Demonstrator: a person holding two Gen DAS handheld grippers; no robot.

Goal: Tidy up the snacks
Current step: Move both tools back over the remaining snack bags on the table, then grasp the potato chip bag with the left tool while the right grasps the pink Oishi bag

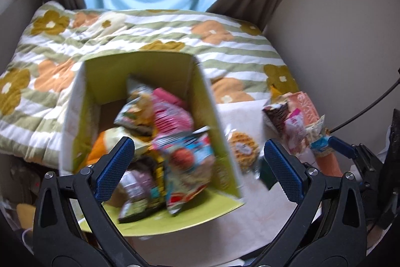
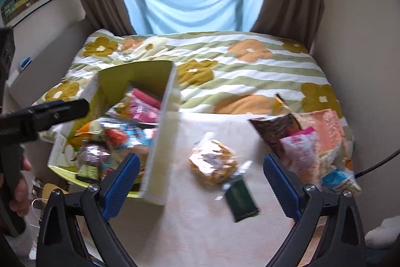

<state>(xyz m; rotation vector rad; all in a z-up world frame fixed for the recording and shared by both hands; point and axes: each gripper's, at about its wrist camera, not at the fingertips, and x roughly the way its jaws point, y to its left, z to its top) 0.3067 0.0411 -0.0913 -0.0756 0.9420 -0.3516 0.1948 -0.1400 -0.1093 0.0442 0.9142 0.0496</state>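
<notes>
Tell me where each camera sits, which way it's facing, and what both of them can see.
Left wrist: on the left gripper, facing down into the green box of snacks; its open fingers show.
Right wrist: on the right gripper, facing the table with the waffle packet; its open fingers and a hand show.
Shared: box, waffle packet, floral quilt.

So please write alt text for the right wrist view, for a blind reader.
The open right tool hovers over a pale table with a wrapped waffle snack and a dark green packet. A green box full of snacks stands left, more packets right.
</notes>
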